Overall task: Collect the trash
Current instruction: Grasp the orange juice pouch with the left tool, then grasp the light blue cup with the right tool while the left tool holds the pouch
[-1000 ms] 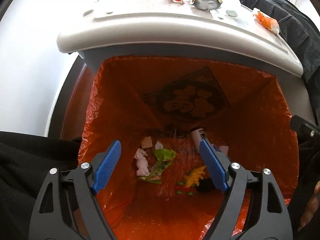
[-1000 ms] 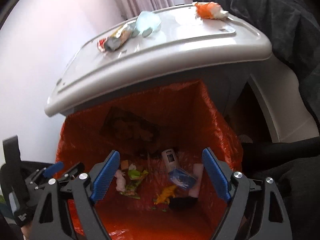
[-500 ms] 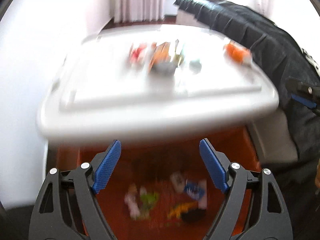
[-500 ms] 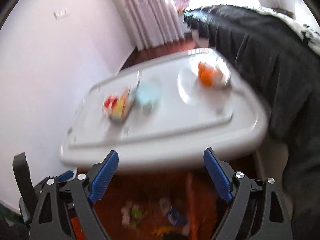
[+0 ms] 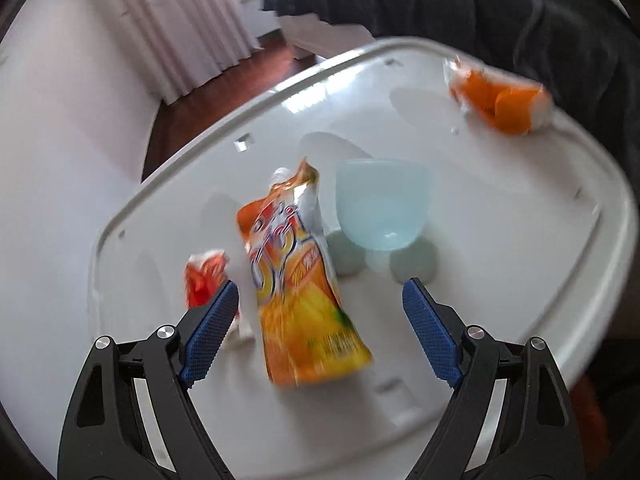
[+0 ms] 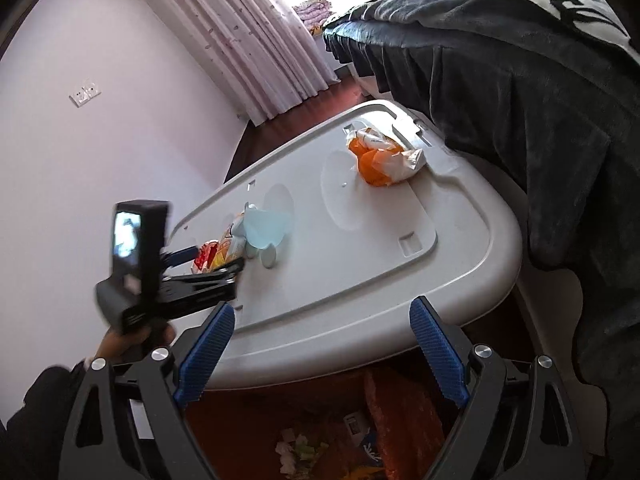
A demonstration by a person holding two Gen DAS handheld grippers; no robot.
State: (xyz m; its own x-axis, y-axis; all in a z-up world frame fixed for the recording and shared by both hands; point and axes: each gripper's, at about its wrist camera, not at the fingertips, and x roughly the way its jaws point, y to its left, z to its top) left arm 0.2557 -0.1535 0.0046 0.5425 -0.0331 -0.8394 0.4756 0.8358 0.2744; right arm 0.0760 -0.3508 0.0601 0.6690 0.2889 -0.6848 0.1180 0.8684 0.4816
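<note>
The orange juice pouch [image 5: 304,280] lies flat on the white bin lid [image 5: 500,248], lengthwise between the spread blue pads of my left gripper [image 5: 320,300], which hovers just above it, jaws wide and holding nothing. Just left of the pouch, touching my left pad, sits a small red wrapper [image 5: 204,280]. Just right of the pouch's upper end rests a pale blue plastic cup [image 5: 382,204] on its side, with two round pale discs [image 5: 414,260] beside it. Well apart, at the lid's far right corner, lies a crumpled orange-and-white wrapper [image 5: 500,104]. From my right wrist view, my right gripper [image 6: 320,348] is also wide apart and empty, held at the near edge of the lid above the open bin. Below it the bin's orange liner [image 6: 400,412] shows, and at the bottom of the bin lies collected trash [image 6: 304,448]: white and green scraps, something yellow, and a small white container, too small to make out more. A dark blanket [image 6: 520,80] hangs over the bed just right of the bin, and pale curtains [image 6: 248,40] hang against the far wall.
</note>
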